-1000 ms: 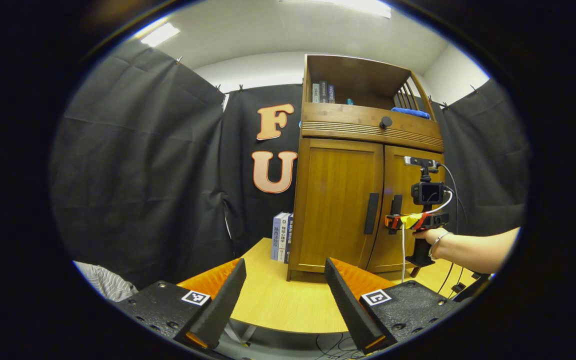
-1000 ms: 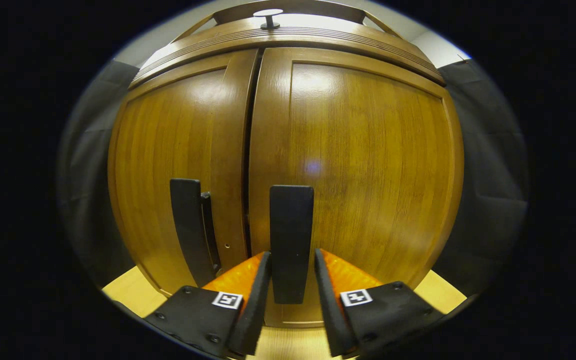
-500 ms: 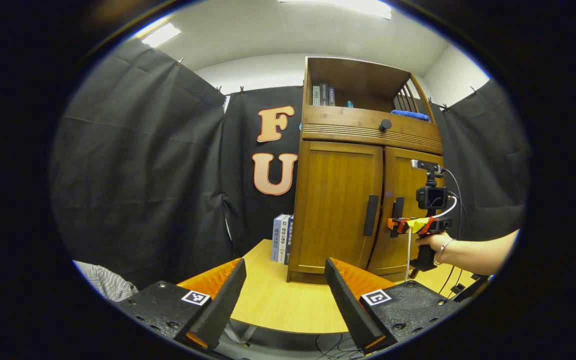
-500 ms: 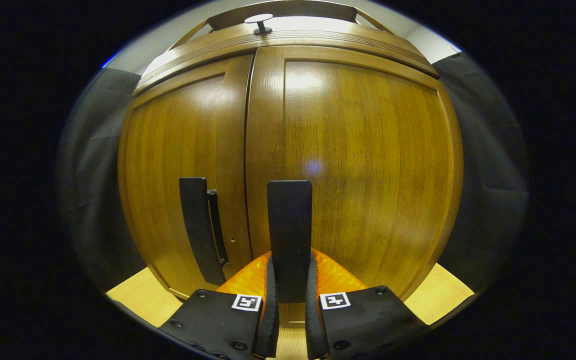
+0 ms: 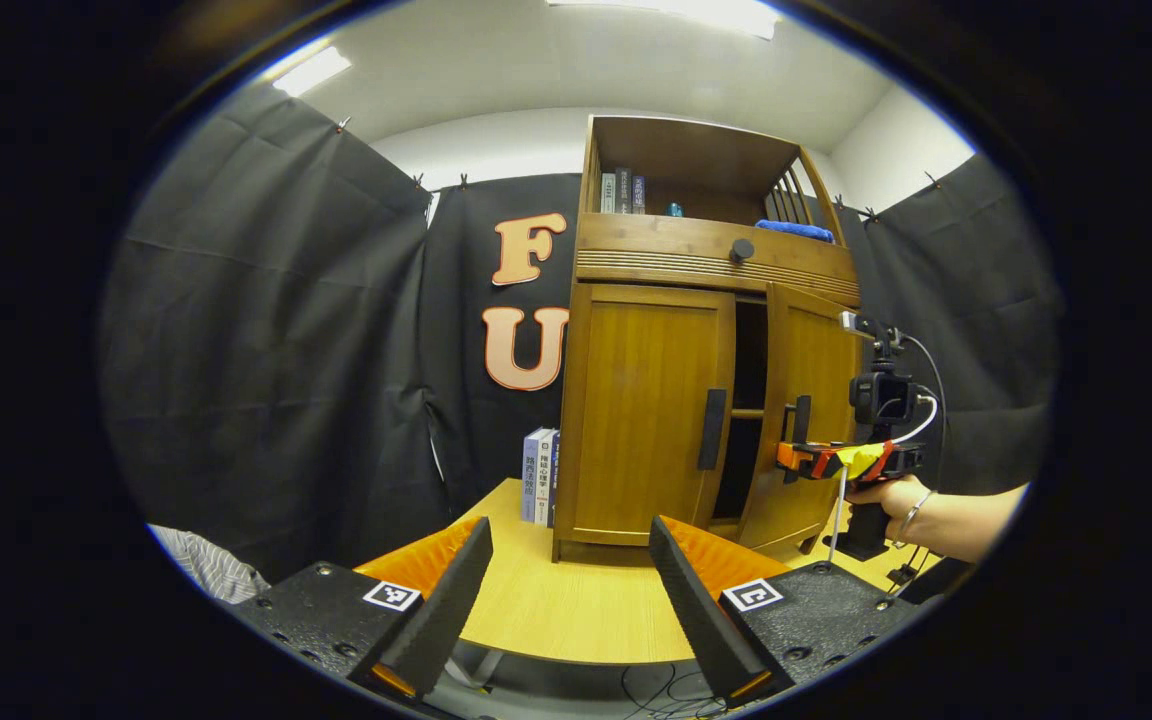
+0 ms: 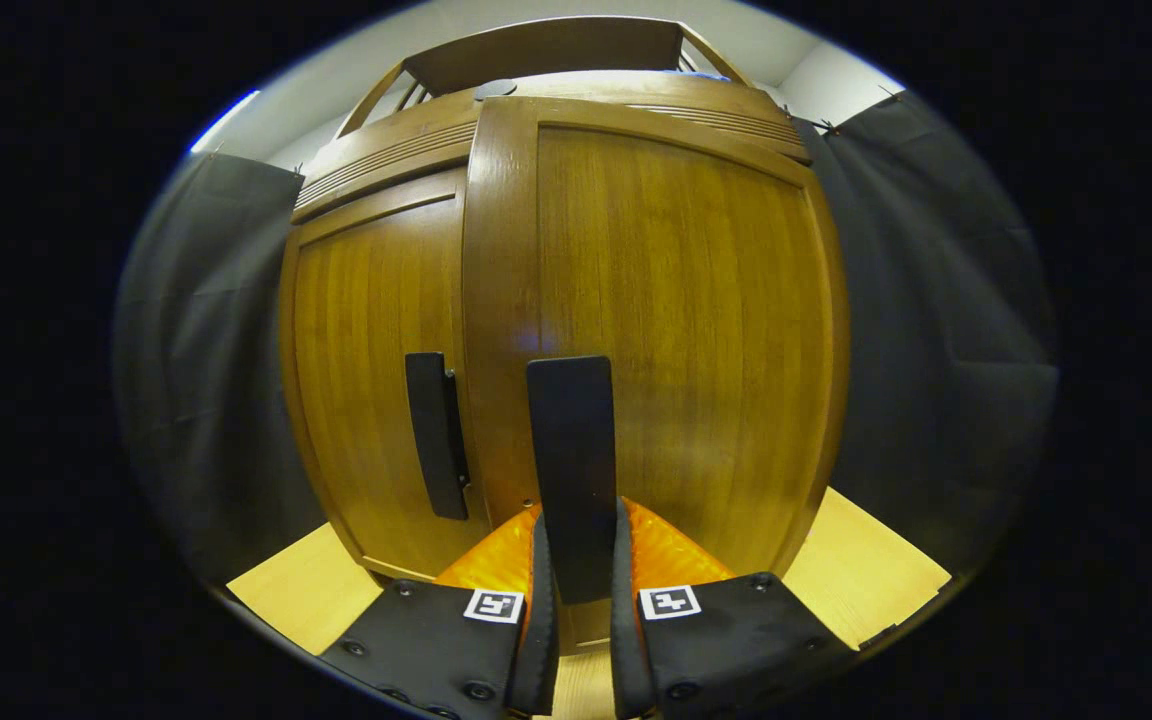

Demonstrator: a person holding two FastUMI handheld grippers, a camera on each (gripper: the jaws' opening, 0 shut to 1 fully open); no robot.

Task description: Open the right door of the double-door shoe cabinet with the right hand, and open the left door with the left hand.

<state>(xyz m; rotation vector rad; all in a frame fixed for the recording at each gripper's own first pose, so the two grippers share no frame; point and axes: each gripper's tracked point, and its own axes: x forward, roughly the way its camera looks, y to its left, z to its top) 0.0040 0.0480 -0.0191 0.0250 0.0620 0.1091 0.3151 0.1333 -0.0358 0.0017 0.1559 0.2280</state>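
My right tongs (image 6: 576,640) now clamp the right door's handle (image 6: 570,470), and the right door (image 5: 804,420) swings ajar, exposing a dark gap.

The wooden shoe cabinet (image 5: 706,260) stands upright on the far part of the table. Its right door (image 5: 811,400) stands partly ajar, a dark gap showing beside it, with a black vertical handle (image 6: 571,470). The left door (image 5: 646,410) is shut, its black handle (image 5: 713,428) near the inner edge.

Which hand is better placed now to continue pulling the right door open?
Right. The right claw is shut on the right door's handle; the left claw is open, far from the cabinet.
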